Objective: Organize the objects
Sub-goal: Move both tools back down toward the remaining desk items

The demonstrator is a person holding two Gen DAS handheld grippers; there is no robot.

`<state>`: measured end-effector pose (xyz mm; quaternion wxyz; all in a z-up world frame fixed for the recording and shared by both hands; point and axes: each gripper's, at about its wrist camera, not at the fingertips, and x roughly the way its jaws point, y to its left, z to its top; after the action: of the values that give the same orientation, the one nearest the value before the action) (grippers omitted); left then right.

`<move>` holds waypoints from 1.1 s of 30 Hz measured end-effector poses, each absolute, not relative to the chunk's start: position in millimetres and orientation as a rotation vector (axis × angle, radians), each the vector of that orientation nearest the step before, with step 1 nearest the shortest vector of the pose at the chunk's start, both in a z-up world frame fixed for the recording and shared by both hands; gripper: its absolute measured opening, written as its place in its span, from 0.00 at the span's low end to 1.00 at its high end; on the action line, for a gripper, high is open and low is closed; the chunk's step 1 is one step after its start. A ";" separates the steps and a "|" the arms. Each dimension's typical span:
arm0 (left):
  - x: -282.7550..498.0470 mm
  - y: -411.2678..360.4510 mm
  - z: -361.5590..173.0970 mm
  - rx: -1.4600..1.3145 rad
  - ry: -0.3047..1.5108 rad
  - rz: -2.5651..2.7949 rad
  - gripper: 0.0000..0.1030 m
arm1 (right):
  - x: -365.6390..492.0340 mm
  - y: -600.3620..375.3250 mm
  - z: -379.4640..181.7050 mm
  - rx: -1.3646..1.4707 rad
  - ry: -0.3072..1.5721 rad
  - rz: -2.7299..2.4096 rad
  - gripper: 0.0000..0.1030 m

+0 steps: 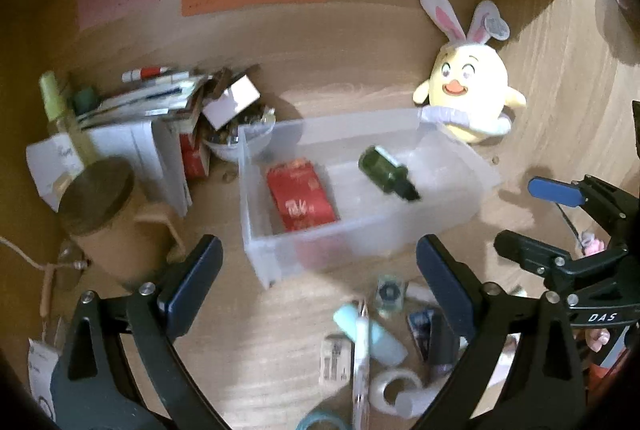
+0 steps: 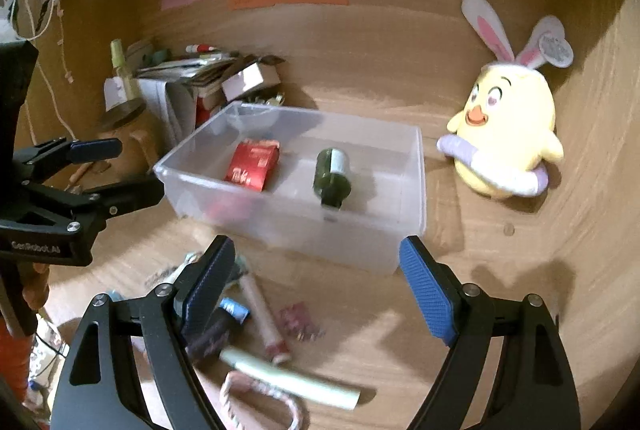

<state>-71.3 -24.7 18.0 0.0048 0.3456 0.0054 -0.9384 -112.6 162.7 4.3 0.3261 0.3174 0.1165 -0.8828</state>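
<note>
Both grippers, left gripper (image 1: 320, 270) & right gripper (image 2: 318, 278), spread wide & empty at frame bottom; green bottle (image 2: 333, 176) lies in clear bin (image 2: 412, 190), frame center, beyond the jaws, w/ red packet (image 2: 252, 170).

Plastic, glass, plush and wood

Frosted translucent plastic bin (image 2: 360, 230) holds a glossy red packet (image 2: 252, 166) and dark green glass bottle (image 2: 332, 178); soft plush chick (image 2: 508, 134); matt wood-grain desk (image 2: 500, 270).

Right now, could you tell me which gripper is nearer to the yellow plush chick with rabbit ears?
Right. The right gripper is open in front of the clear plastic bin, with the chick ahead to its right; the left gripper sits farther left, also open.
</note>
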 end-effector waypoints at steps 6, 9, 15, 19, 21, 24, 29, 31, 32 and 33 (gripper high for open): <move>-50.7 -30.4 -1.7 1.141 0.063 -2.899 0.96 | -90.3 168.0 -12.2 0.864 0.321 -2.294 0.80; -40.3 -33.8 -10.4 1.165 0.092 -2.880 0.96 | -84.4 173.9 -21.7 0.904 0.295 -2.276 0.80; -18.2 -41.1 -28.3 1.204 0.136 -2.812 0.96 | -70.8 189.3 -41.3 1.001 0.231 -2.230 0.79; -4.0 -45.3 -38.7 1.242 0.172 -2.786 0.96 | -62.1 195.1 -53.5 1.056 0.252 -2.212 0.67; 2.3 -46.1 -42.9 1.256 0.189 -2.777 0.96 | -61.3 196.5 -57.3 1.078 0.256 -2.199 0.60; 10.1 -45.5 -48.6 1.275 0.210 -2.771 0.96 | -60.1 197.8 -62.9 1.103 0.252 -2.170 0.54; 18.1 -45.7 -56.7 1.297 0.222 -2.754 0.96 | -60.7 200.7 -63.2 1.108 0.260 -2.175 0.42; 20.0 -47.6 -59.4 1.305 0.244 -2.750 0.96 | -63.7 203.5 -65.1 1.116 0.271 -2.197 0.41; 21.0 -48.7 -61.1 1.309 0.255 -2.746 0.96 | -65.8 205.3 -66.9 1.122 0.280 -2.209 0.40; 21.8 -50.1 -63.2 1.315 0.267 -2.741 0.96 | -68.1 207.3 -68.7 1.129 0.285 -2.221 0.39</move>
<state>21.8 -50.1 -63.2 0.0448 0.4303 0.0873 -0.8973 -68.1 207.3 -68.7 0.3117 0.4276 0.1081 -0.8416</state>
